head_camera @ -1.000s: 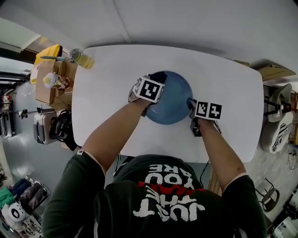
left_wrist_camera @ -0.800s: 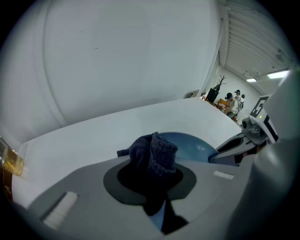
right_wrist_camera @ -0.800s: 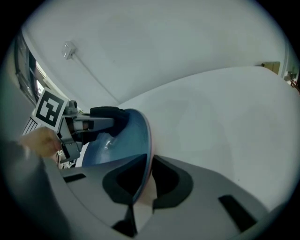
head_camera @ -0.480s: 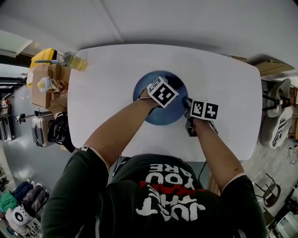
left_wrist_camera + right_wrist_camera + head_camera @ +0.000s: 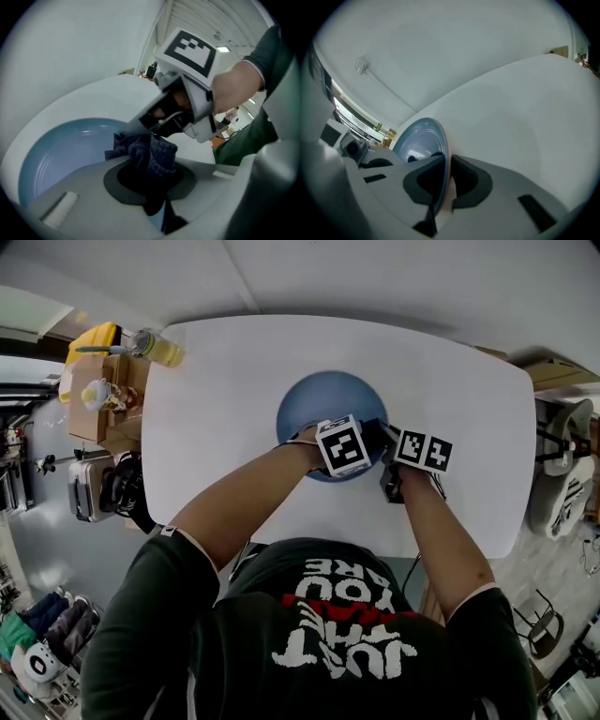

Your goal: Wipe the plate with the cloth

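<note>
A round blue plate (image 5: 323, 409) lies in the middle of the white table (image 5: 225, 371). My right gripper (image 5: 385, 450) is shut on the plate's right rim; in the right gripper view the rim (image 5: 441, 161) runs edge-on between the two jaws of that gripper (image 5: 443, 180). My left gripper (image 5: 364, 435) is over the plate's right part, close beside the right one, and is shut on a dark blue cloth (image 5: 151, 157). The cloth bunches out past the jaws of the left gripper (image 5: 150, 174) onto the plate (image 5: 65, 145). The right gripper (image 5: 185, 110) shows just behind it.
A yellow bottle (image 5: 155, 348) stands at the table's far left corner. Cardboard boxes and clutter (image 5: 98, 399) sit on the floor to the left, and a chair (image 5: 561, 474) stands to the right. The person's body is at the table's near edge.
The left gripper has swept with the cloth from the plate's left side across to its right side and rolled on the way. The right gripper has kept its hold on the rim.
</note>
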